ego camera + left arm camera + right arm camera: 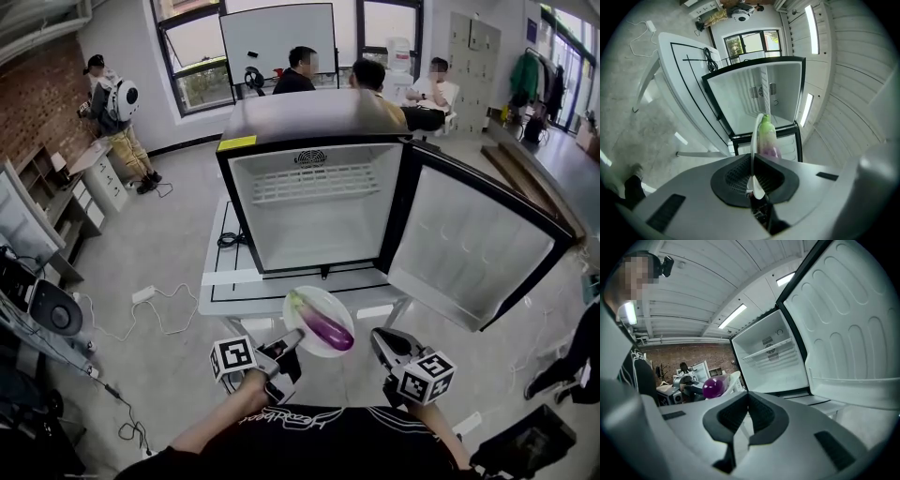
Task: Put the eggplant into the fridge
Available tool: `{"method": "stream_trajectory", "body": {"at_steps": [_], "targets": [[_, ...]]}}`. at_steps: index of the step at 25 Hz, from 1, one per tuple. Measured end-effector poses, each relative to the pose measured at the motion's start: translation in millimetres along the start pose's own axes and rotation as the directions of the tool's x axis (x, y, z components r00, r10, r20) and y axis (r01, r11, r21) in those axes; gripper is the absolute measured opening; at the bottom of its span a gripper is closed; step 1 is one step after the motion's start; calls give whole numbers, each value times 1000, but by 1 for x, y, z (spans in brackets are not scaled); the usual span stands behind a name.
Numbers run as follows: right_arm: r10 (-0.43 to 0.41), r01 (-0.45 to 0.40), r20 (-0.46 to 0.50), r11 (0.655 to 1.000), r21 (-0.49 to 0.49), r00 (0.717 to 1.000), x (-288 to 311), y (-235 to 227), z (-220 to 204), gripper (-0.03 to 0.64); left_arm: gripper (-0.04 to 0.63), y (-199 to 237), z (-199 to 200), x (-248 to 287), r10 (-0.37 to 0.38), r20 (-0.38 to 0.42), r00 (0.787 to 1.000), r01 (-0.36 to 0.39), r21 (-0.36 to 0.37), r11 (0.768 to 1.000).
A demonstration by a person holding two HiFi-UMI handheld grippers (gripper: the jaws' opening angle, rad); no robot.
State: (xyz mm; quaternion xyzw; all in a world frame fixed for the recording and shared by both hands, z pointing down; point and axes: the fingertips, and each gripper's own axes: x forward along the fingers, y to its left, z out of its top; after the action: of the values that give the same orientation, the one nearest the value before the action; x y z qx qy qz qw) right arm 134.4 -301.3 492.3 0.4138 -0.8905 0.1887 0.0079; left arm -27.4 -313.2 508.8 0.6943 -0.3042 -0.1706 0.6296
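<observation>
In the head view the left hand-held gripper (284, 345) pinches the near rim of a white plate (334, 298). The eggplant (323, 327) lies loose on the plate, just in front of the open fridge (314, 230), which stands on the bench (225, 279). The right hand-held gripper (386, 347) hangs beside the plate, apart from it. The step in hand looks like carrying the plate into the fridge. To do that well, the plate should be held level, enter below the wire shelf (314, 183) and stay clear of the door (469, 248) on the right. With a grip on one edge only, the plate could tip and the eggplant roll off, so slow travel seems wise. In the left gripper view the jaws stand narrow, clamped on the plate's thin edge, with the eggplant's green top beyond and the fridge straight ahead. In the right gripper view the jaw tips meet with nothing between them, and the eggplant's purple end shows at the left. How deep the rim sits in the pads cannot be made out. The plate's underside is hidden, and the head view leaves the right jaws hard to read.
</observation>
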Motion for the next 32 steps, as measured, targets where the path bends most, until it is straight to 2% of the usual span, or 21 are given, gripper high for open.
{"method": "stream_trajectory", "body": {"at_steps": [9,22,32], "targets": [[43,-42,13,999,-32,999,20,-34,22,6,21,-8,15,33,-8,35,999,7,26,1000],[42,-42,-14,999,-29,999,46,-48,17,6,21,6,36,49,-2,33,999,2,14,1000],[39,-39,-45,999,-2,998,79,-66,19,7,21,25,69,78,53,25,998,-52,-6,999]]}}
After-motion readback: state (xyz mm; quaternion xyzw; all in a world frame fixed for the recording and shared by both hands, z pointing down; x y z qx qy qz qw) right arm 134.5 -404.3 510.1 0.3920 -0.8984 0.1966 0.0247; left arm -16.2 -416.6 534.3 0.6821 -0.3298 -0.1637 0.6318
